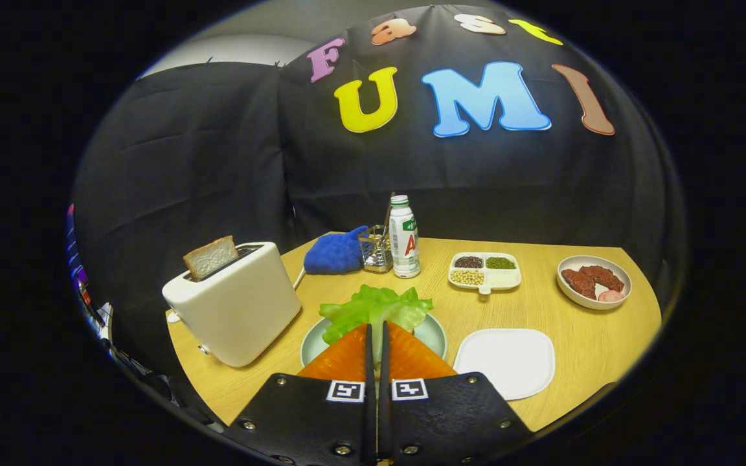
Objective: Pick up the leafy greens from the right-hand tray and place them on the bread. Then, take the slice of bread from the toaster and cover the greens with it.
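Wooden table (541, 310), jaws pinching leafy greens (376, 307) above a plate (434, 333).

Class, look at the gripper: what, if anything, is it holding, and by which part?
The gripper holds the leafy greens. Its fingers are nearly closed on the pale stalk at the leaf's near edge, and the leaf spreads out beyond the tips, over the plate.

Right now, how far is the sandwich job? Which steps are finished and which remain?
The leafy greens are off the white tray. The gripper is shut on them above the round plate; whether they rest there I cannot tell, and any bread beneath is hidden. Left: release, then fetch the bread slice standing in the toaster.
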The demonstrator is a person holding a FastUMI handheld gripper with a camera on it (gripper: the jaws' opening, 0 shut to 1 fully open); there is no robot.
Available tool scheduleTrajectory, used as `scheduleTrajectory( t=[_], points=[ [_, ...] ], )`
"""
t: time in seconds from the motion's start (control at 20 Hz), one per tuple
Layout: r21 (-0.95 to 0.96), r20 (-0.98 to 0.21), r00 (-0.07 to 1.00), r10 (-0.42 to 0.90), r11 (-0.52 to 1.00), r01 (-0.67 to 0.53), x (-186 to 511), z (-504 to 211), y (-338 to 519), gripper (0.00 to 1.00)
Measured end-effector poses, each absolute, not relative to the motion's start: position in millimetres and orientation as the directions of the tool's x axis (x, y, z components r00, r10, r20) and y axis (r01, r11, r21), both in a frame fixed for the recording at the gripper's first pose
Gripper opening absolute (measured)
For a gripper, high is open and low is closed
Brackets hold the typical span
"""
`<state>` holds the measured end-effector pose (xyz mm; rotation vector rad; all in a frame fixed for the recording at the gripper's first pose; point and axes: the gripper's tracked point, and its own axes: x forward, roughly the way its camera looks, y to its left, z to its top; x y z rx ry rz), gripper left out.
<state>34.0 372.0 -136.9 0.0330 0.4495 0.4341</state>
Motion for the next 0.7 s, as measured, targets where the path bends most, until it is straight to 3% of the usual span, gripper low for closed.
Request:
scheduleTrajectory(
  t=[0.7],
  points=[
    [0.143,-0.484,0.773,0.41,0.908,-0.393,49.9,-192.2,399.5,0.01]
  ],
)
